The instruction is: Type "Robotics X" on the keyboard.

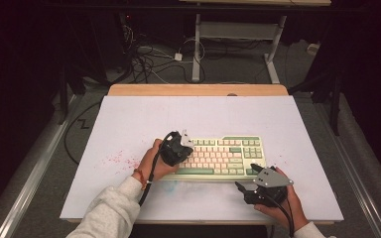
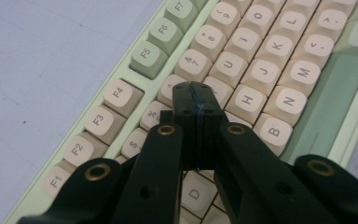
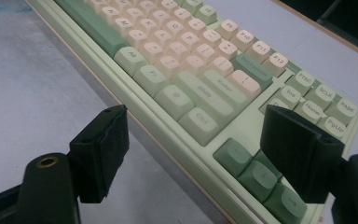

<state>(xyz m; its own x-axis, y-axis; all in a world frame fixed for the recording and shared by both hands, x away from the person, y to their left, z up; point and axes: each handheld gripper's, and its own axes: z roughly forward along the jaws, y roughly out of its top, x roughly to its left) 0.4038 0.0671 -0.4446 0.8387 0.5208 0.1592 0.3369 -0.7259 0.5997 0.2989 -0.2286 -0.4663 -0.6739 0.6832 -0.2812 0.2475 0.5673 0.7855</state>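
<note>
1. Left gripper (image 1: 182, 144) hovering over the keyboard's (image 1: 223, 156) left half, jaws pressed together with nothing between, tip poised just above the keys near the G and T area (image 2: 193, 93).
2. Right gripper (image 1: 245, 191) waiting just beside the keyboard's near right corner, jaws spread wide and holding nothing, the arrow keys (image 3: 261, 175) showing between them.
3. Lying flat on the counter (image 1: 129, 119), nearer the front edge than the back, roughly mid-width.
4. Running its long axis parallel to the counter's front edge, spacebar row facing the person.
5. Likely handling as a rigid, moderately heavy slab; keycaps smooth and yielding underneath a press.
6. Best taking hold at the short ends of the case, not by the keycaps.
</note>
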